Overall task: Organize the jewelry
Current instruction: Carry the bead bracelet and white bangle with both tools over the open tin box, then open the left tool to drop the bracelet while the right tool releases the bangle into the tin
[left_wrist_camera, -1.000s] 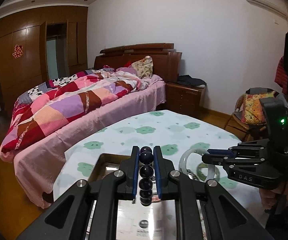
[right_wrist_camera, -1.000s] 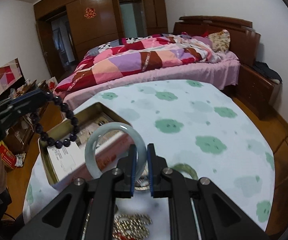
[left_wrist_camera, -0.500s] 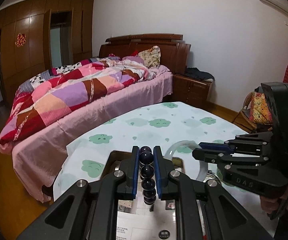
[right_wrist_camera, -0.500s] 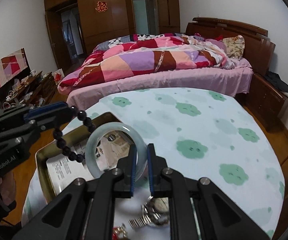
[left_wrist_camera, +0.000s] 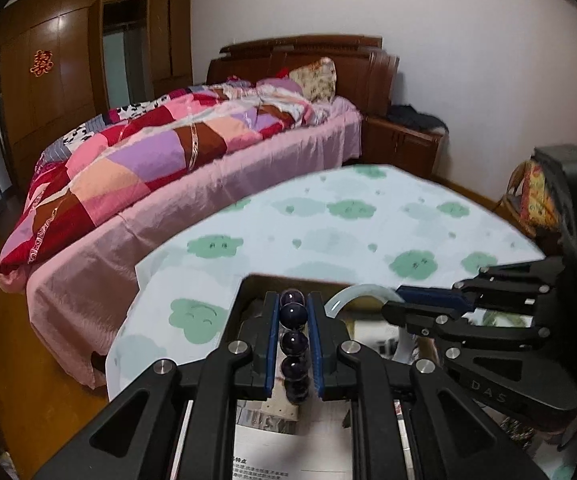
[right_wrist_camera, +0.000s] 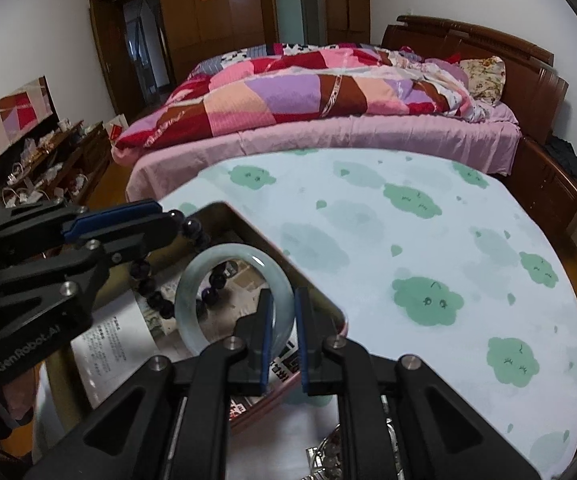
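My left gripper [left_wrist_camera: 293,312] is shut on a dark purple bead bracelet [left_wrist_camera: 294,344], which hangs from it over an open metal tin; the bracelet also shows in the right wrist view [right_wrist_camera: 156,300]. My right gripper [right_wrist_camera: 282,312] is shut on a pale green jade bangle [right_wrist_camera: 192,280], held upright above the same tin [right_wrist_camera: 304,284]. In the left wrist view the bangle [left_wrist_camera: 352,294] and right gripper [left_wrist_camera: 412,300] are close on the right. The tin [left_wrist_camera: 288,278] holds printed paper sheets. The left gripper [right_wrist_camera: 160,216] shows at the left of the right wrist view.
The tin sits near the left edge of a round table with a white cloth printed with green clouds [right_wrist_camera: 428,248]. A metal watch band [right_wrist_camera: 328,452] lies on the cloth in front of the tin. A bed with a patchwork quilt [left_wrist_camera: 148,160] stands behind the table.
Both grippers have moved forward and lower over the tin, each keeping its piece. The bangle and the bead bracelet now hang close together above the papers.
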Demonstrator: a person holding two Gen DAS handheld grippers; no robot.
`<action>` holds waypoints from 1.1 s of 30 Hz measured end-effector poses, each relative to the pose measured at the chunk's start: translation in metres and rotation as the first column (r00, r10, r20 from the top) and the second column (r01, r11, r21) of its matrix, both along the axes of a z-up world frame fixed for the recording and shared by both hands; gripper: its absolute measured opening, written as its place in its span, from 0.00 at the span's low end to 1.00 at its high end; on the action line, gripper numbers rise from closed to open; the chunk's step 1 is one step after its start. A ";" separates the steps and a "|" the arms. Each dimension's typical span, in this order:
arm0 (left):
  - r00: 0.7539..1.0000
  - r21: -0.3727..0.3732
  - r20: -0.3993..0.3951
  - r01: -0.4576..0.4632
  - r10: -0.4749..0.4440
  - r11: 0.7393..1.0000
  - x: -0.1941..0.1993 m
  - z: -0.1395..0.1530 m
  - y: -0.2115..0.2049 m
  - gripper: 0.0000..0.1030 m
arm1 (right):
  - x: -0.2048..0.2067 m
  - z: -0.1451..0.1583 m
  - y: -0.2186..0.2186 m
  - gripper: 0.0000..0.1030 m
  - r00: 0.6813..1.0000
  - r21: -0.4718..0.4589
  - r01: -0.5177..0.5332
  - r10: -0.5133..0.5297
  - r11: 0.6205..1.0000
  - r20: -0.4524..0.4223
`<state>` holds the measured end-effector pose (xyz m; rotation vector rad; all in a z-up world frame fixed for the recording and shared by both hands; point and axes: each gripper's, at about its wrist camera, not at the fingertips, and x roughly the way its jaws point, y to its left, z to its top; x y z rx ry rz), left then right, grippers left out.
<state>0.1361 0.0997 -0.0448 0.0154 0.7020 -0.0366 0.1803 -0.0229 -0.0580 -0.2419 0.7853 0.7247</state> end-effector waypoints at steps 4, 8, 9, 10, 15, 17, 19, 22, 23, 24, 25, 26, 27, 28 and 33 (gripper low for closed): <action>0.999 0.014 -0.036 -0.008 0.009 1.000 0.007 -0.008 0.005 0.13 | 0.000 -0.005 0.004 0.13 1.000 -0.035 0.006 -0.006 0.999 0.009; 0.998 0.035 -0.066 -0.009 0.012 0.999 0.013 -0.014 0.006 0.13 | 0.002 -0.011 0.009 0.14 1.000 -0.070 0.013 -0.012 0.997 0.013; 0.998 0.045 -0.064 -0.011 0.014 0.999 0.013 -0.013 0.006 0.13 | 0.003 -0.012 0.008 0.14 1.000 -0.070 0.015 -0.014 0.997 0.012; 0.998 0.058 -0.059 -0.013 0.016 0.998 0.013 -0.013 0.004 0.14 | 0.003 -0.012 0.008 0.14 1.000 -0.070 0.019 -0.018 0.997 0.011; 0.997 0.084 -0.071 -0.020 0.026 0.996 0.014 -0.015 0.003 0.15 | 0.005 -0.013 0.006 0.15 1.000 -0.060 0.030 -0.029 0.998 0.006; 0.998 0.093 -0.060 -0.021 0.027 0.995 0.013 -0.014 0.002 0.24 | 0.005 -0.010 0.004 0.15 0.999 -0.039 0.032 -0.031 0.999 0.009; 0.998 0.105 -0.045 -0.035 0.040 0.994 0.011 -0.011 0.002 0.51 | 0.005 -0.008 0.003 0.16 0.999 -0.028 0.033 -0.032 0.999 0.012; 0.999 0.099 -0.014 -0.048 0.050 0.994 0.006 -0.005 0.004 0.57 | 0.003 -0.005 -0.002 0.16 0.999 -0.012 0.036 -0.036 0.999 0.013; 0.998 0.100 -0.010 -0.053 0.054 0.994 0.005 -0.004 0.004 0.58 | 0.003 -0.003 -0.004 0.17 0.999 -0.005 0.040 -0.040 0.999 0.015; 0.998 0.102 -0.006 -0.060 0.061 0.993 0.004 -0.004 0.005 0.60 | 0.003 -0.002 -0.007 0.21 0.999 0.002 0.046 -0.046 0.999 0.015; 0.997 0.104 0.000 -0.074 0.074 0.992 0.002 -0.003 0.005 0.61 | 0.002 0.000 -0.012 0.26 0.999 0.014 0.052 -0.052 0.999 0.013; 0.997 0.101 0.004 -0.081 0.081 0.992 0.001 -0.003 0.006 0.61 | 0.000 0.002 -0.019 0.28 0.998 0.030 0.057 -0.058 0.998 0.012; 0.996 0.096 0.008 -0.088 0.088 0.991 -0.001 -0.002 0.006 0.61 | 0.000 0.003 -0.023 0.29 0.998 0.036 0.062 -0.062 0.997 0.014; 0.995 0.090 0.014 -0.098 0.097 0.991 -0.004 -0.001 0.006 0.62 | -0.002 0.004 -0.029 0.29 0.997 0.040 0.069 -0.070 0.997 0.016; 0.991 0.057 0.054 -0.129 0.126 0.990 -0.025 0.006 -0.002 0.62 | -0.008 0.004 -0.063 0.38 0.993 0.050 0.114 -0.115 0.992 0.009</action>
